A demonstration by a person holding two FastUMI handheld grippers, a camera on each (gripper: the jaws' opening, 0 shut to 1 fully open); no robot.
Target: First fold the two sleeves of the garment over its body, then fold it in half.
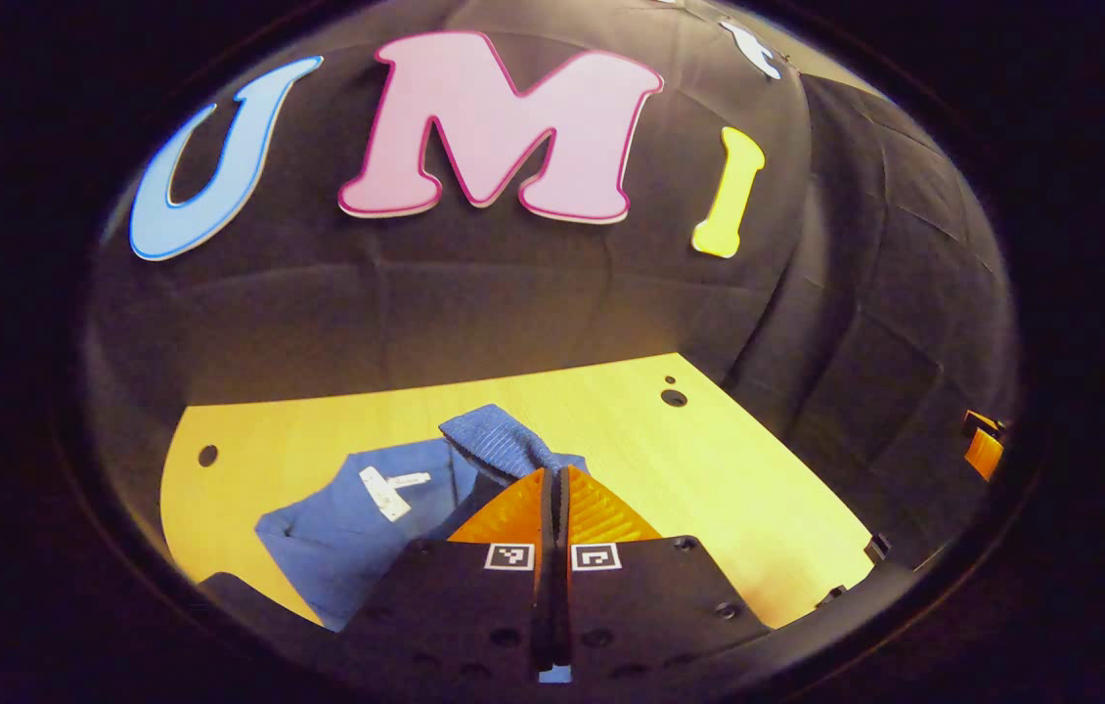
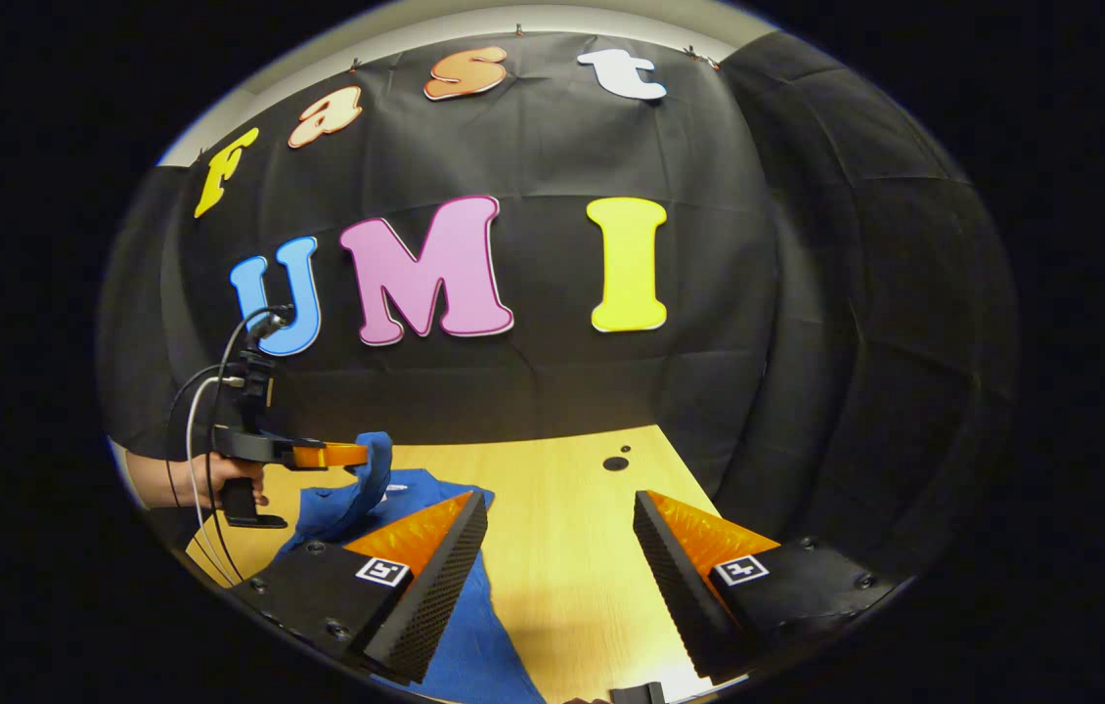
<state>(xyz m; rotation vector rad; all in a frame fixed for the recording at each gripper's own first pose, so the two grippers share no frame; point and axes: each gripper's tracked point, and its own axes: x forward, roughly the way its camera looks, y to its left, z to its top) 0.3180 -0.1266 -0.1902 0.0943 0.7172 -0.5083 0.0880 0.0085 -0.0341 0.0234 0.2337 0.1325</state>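
Observation:
A blue garment with a white label lies on the wooden table. My left gripper is shut on its ribbed sleeve cuff, which bunches up just beyond the fingertips. In the right gripper view, the left gripper holds that sleeve lifted above the garment, with a hand on its handle. My right gripper stands open over the table at the garment's right edge, nothing between its fingers.
The table has small round holes near its far edge. Black cloth walls close the back and right sides. Cables hang from the left gripper. An orange and black object sits at the far right.

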